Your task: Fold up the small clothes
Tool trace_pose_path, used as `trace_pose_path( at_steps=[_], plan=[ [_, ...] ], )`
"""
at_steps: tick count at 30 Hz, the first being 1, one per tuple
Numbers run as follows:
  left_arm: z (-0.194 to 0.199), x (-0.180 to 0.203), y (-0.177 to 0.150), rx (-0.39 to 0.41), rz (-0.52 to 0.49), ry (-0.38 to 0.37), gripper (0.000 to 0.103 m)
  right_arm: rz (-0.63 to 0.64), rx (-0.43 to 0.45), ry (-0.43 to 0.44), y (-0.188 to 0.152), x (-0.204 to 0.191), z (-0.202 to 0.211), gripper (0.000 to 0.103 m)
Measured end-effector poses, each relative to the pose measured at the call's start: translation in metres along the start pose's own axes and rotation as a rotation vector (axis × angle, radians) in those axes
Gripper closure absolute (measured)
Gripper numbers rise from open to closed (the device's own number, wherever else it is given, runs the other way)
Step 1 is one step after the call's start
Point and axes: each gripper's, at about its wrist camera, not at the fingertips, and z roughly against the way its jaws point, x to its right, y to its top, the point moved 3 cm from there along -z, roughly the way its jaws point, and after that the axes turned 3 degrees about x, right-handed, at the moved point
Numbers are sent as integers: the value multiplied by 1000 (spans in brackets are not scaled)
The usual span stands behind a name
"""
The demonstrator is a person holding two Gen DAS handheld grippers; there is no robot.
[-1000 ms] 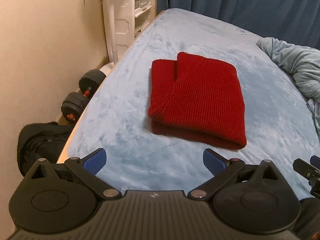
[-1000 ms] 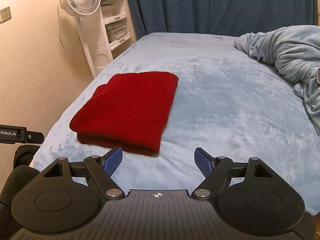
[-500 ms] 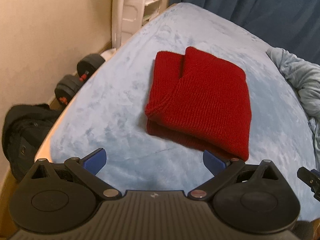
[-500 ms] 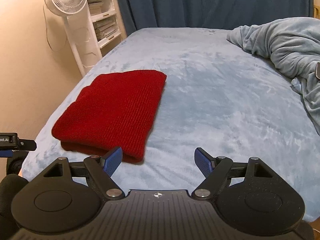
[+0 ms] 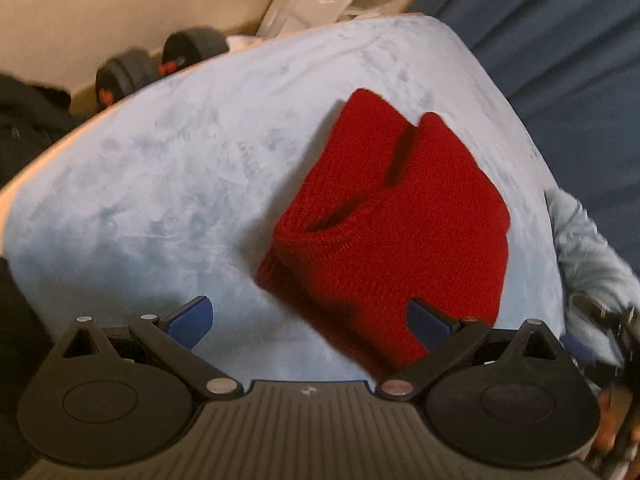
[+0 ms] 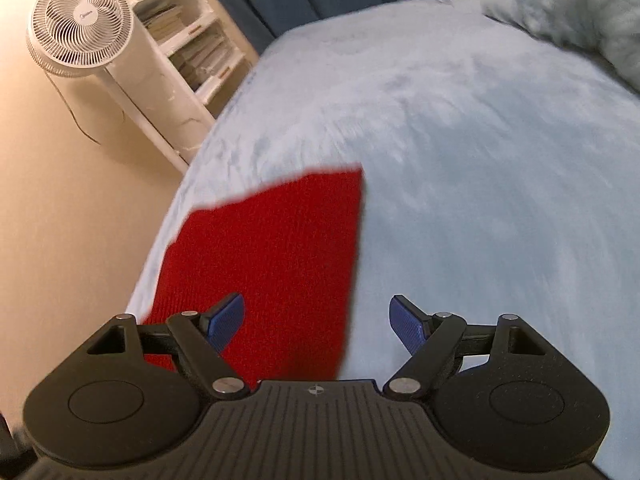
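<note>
While your left claw [image 5: 308, 320] hangs over the bed [image 5: 160, 184], its jaws are apart with nothing gripped. Right claw [image 6: 318, 322] has just been opening; jaws wide, nothing clamped, near edge of the folded red knit [image 6: 276, 256] under the gap. Knit lies flat near the bed's edge.

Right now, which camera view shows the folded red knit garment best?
The left wrist view: the red knit garment shows nearly whole, with its layered folds and open edge visible. The right wrist view shows it as a blurred flat red patch, its near end hidden behind the gripper.
</note>
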Motion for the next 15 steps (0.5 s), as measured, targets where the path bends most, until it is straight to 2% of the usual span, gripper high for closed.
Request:
trace_pose_path(
  at_steps=[3,6,9,15],
  plan=[
    [-22,-5,6,-26,49,13,0,29,-59,20,43,2,-54,17],
    [-42,-14,9,-60,107,30,0,-16,-147,14,71,10,-111,17],
    [-54,-25,10,-85,173,17,0,-44,-214,-9,84,15,-161,17],
    [-57,-37,21,-71,208,8,0,-14,-338,-46,84,10,-237,14]
  ],
)
